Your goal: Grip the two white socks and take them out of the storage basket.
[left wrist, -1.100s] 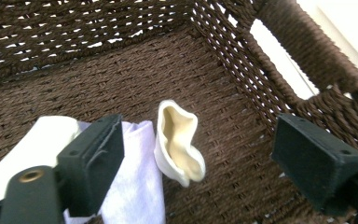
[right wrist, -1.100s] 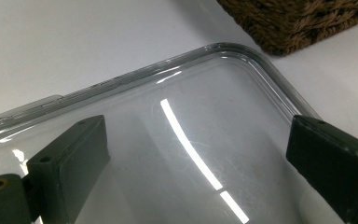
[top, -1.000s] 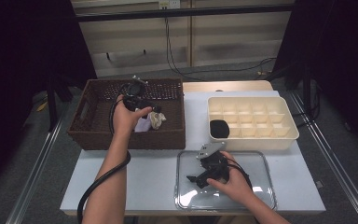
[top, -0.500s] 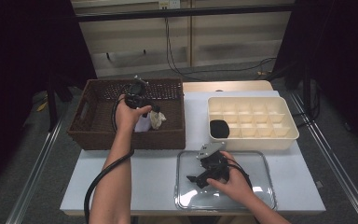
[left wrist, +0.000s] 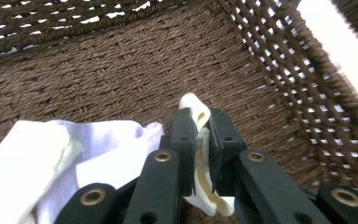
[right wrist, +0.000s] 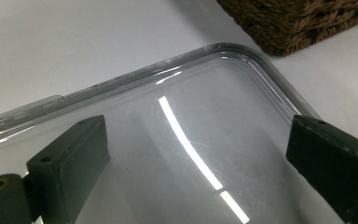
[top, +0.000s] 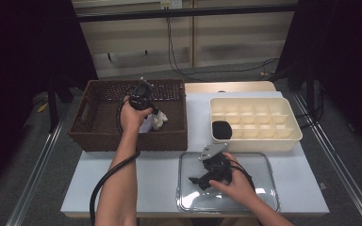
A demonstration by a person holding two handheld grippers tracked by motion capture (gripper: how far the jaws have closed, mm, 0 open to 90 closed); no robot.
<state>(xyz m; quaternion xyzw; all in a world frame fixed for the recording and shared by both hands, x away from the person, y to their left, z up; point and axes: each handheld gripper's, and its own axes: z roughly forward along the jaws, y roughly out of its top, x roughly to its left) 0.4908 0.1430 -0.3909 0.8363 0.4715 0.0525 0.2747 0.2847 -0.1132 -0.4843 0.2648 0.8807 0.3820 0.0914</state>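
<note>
Two grippers differ: inside the brown woven wicker basket (top: 99, 122), the left gripper (left wrist: 200, 140) has just clenched its fingers on a cream cloth strip (left wrist: 200, 158), while the right gripper (right wrist: 191, 154) hovers, fingers spread, over the clear plastic lid (right wrist: 205, 116).

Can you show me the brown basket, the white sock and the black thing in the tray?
brown basket (top: 92, 134), high view, front wall.
white sock (left wrist: 199, 165), left gripper view, pinched fold.
black thing (top: 221, 129), high view, its middle.

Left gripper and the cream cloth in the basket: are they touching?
Touching. The left gripper view shows the left gripper with its jaws, which have just been closing, pinched on a fold of the cream cloth above the wicker basket floor.
</note>
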